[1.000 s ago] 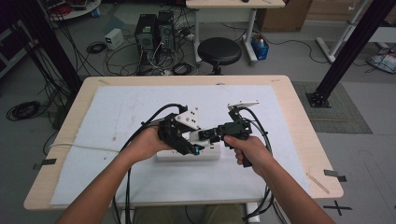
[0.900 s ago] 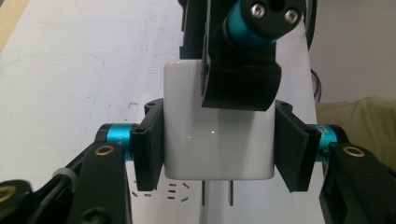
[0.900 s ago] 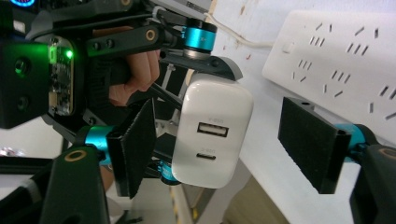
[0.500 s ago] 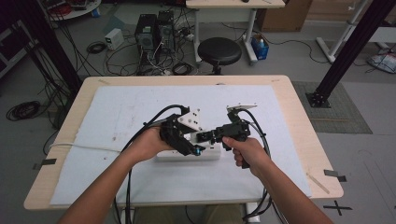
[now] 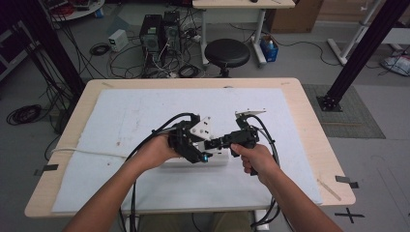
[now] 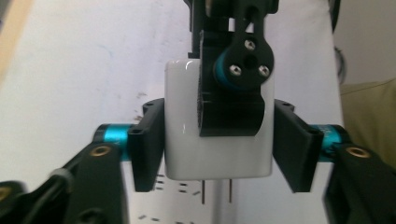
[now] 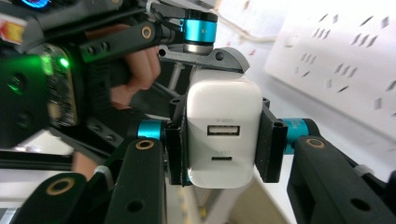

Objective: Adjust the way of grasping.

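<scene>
White thing: a charger point(image 7: 223, 133) with two ports on its face; the small print above them is too blurry to read.
Where: between both grippers, just above the power strip point(image 5: 220, 157) on the white mat point(image 5: 135, 116).
Right gripper point(image 7: 219, 144): jaws closed on the charger's sides.
Left gripper point(image 6: 218, 140): jaws on both sides of the charger; the left jaw touches it, the right jaw sits just beside it, with no clear squeeze.
Prongs: two, pointing at the strip point(image 6: 217, 191).
Table point(image 5: 309, 121): light wood.

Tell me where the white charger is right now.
The charger sits clamped in the right tool, just above the power strip at the table's centre, with the left tool gripping it too.
</scene>
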